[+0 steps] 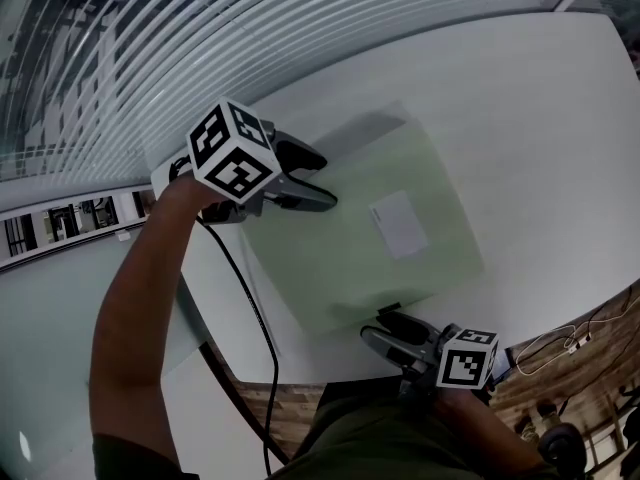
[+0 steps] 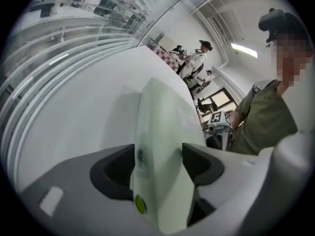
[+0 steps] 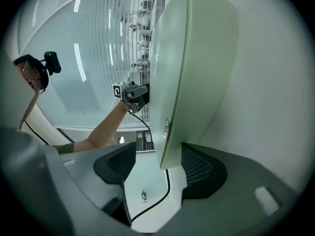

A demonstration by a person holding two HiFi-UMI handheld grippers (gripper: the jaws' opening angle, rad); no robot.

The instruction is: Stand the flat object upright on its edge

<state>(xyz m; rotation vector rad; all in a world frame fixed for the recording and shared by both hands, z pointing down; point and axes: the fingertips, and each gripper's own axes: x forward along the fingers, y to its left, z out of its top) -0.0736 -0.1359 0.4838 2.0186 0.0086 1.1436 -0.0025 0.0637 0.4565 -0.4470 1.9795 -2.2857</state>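
Both jaws spread, only straddling edges of pale green flat object [image 1: 350, 253], left gripper [image 1: 328, 180] at 10 o'clock, right gripper [image 1: 375, 328] at 6 o'clock; risks toppling flat onto worktop [image 1: 540, 118] if unbalanced.

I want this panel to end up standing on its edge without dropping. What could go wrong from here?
1. The right gripper has its jaws apart, with a clear gap on one side of the pale green panel. That end is unclamped and could drop back flat.
2. The panel's near edge lies close to the near edge of the table, with floor visible below the right gripper. A slip there might send it off.
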